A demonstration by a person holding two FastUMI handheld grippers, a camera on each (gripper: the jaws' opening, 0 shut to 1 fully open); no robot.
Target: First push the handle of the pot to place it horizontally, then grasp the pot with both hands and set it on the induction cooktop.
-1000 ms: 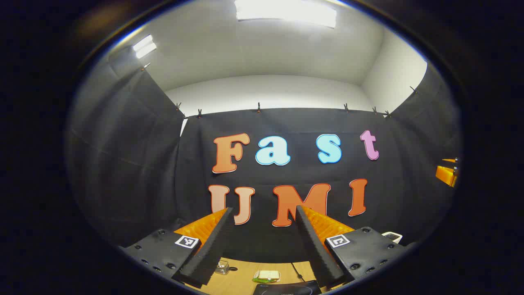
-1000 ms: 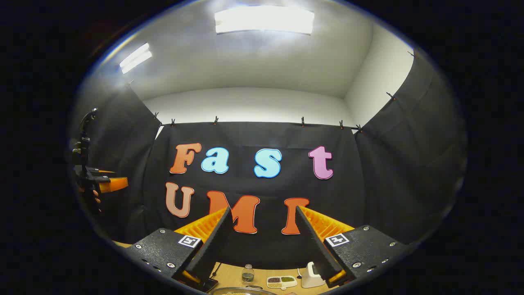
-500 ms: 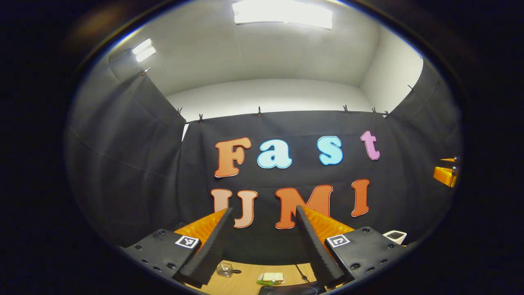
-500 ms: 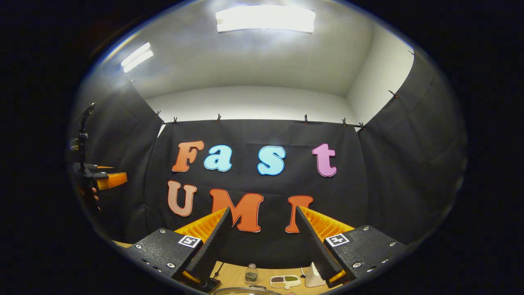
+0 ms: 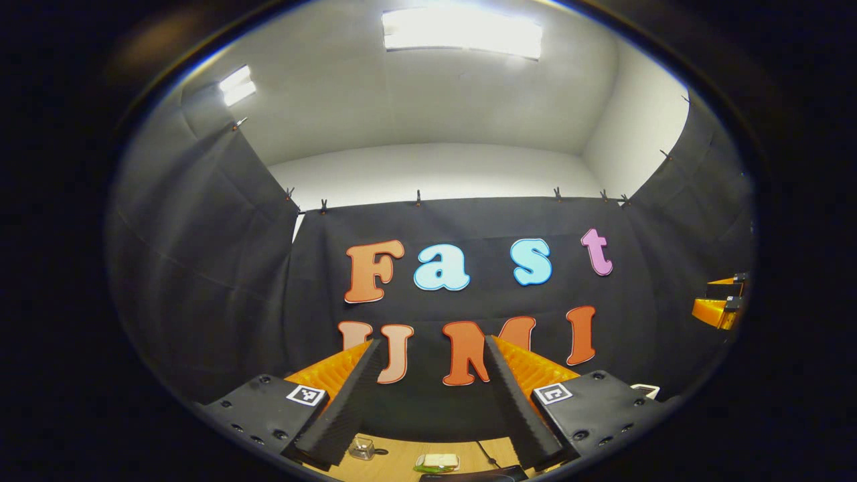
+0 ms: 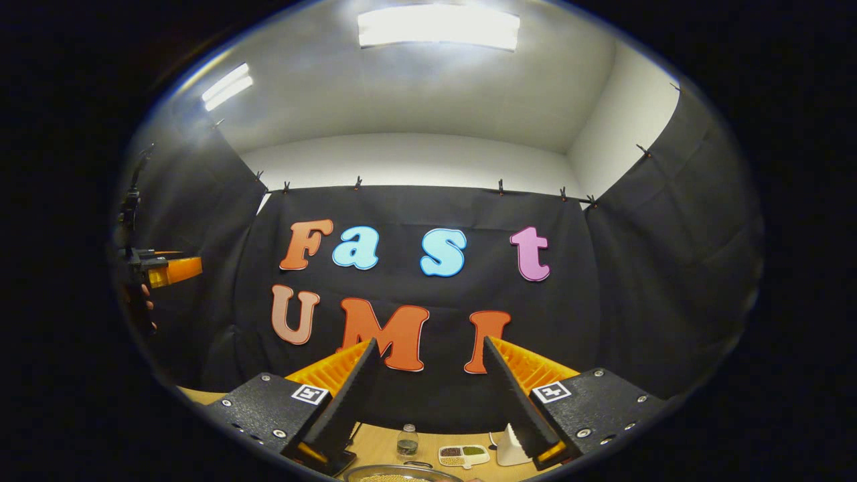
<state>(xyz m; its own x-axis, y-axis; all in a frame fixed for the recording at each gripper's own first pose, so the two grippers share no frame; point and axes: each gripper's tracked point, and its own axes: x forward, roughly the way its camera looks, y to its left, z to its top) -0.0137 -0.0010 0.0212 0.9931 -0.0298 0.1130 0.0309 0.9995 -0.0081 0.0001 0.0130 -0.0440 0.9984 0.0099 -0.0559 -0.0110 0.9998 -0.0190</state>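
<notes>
Plainly, both the left gripper (image 5: 425, 408) and right gripper (image 6: 425, 408) hang high with jaws spread and empty, the pot (image 6: 400, 474) just a rim below the right one, so descending blind could miss its handle.

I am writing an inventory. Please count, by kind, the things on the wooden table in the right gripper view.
Pot: 1
Small bottle: 1
Divided dish of grains: 1
White device, partly hidden: 1
Dark flat thing, partly hidden: 1
Total: 5
</notes>
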